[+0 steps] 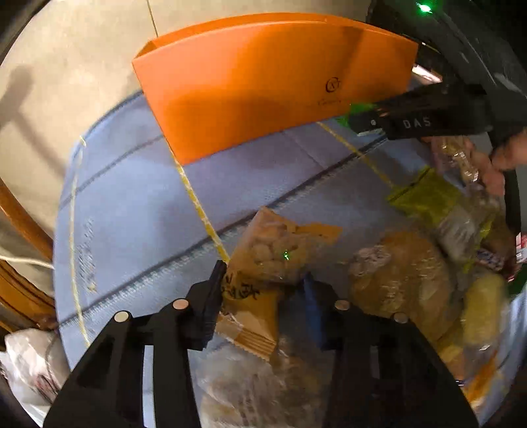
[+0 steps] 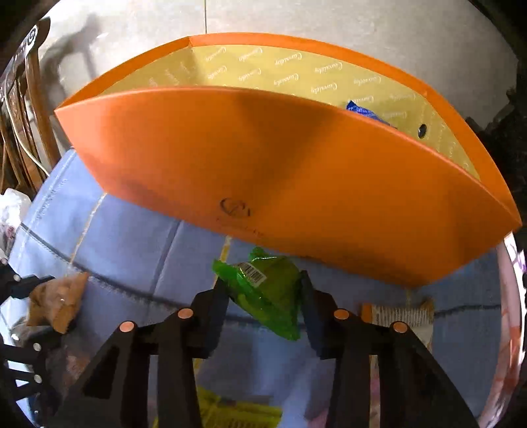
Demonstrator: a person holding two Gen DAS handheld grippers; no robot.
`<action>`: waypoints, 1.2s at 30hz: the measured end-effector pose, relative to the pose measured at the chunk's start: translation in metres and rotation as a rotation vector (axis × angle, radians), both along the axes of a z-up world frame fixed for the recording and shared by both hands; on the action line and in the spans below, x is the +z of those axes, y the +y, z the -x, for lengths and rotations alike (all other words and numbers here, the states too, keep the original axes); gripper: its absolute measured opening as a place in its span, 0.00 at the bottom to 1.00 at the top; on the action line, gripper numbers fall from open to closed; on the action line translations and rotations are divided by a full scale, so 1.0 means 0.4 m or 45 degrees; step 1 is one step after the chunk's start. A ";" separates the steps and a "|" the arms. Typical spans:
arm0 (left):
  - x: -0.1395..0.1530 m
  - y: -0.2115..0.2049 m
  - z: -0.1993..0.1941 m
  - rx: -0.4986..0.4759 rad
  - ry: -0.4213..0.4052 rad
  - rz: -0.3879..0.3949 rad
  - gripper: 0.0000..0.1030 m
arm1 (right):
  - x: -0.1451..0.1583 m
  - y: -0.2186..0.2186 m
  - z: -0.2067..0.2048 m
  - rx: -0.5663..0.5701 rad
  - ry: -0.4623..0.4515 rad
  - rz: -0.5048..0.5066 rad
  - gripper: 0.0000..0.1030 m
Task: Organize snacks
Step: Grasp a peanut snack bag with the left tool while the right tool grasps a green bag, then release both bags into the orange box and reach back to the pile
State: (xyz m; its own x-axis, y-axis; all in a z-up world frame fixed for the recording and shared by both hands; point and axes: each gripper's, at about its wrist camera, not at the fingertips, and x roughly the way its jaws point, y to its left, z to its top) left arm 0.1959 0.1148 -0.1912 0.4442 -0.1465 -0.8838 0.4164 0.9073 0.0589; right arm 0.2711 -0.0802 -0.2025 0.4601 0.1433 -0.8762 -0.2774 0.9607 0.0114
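Low in the frame, the right hand-held gripper [image 2: 265,296] pinches a green snack packet [image 2: 263,289], probably to carry it into the orange box [image 2: 263,158] behind. The left hand-held gripper [image 1: 263,286] pinches a tan snack packet [image 1: 263,263] above the blue cloth [image 1: 131,214]. Both point steeply down.

a home: wooden chair [image 2: 36,108], tiled floor [image 2: 329,19], blue cloth [image 1: 131,214] strewn with snack packets [image 1: 398,273].
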 end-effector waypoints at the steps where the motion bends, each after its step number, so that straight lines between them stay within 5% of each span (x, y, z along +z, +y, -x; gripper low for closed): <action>1: 0.009 -0.003 0.005 -0.005 0.023 0.017 0.39 | 0.011 -0.006 0.010 -0.010 0.006 -0.020 0.40; 9: 0.132 0.011 0.053 0.109 0.008 0.202 0.38 | 0.164 -0.057 0.081 0.001 -0.063 -0.096 0.40; 18: 0.321 -0.025 -0.097 0.445 -0.139 0.136 0.38 | 0.368 -0.193 0.014 -0.138 -0.253 -0.134 0.41; 26: 0.442 -0.098 -0.272 0.510 -0.195 0.112 0.39 | 0.409 -0.255 -0.136 -0.192 -0.248 -0.226 0.41; 36: 0.464 -0.146 -0.387 0.474 -0.297 0.048 0.39 | 0.403 -0.226 -0.223 -0.159 -0.279 -0.205 0.41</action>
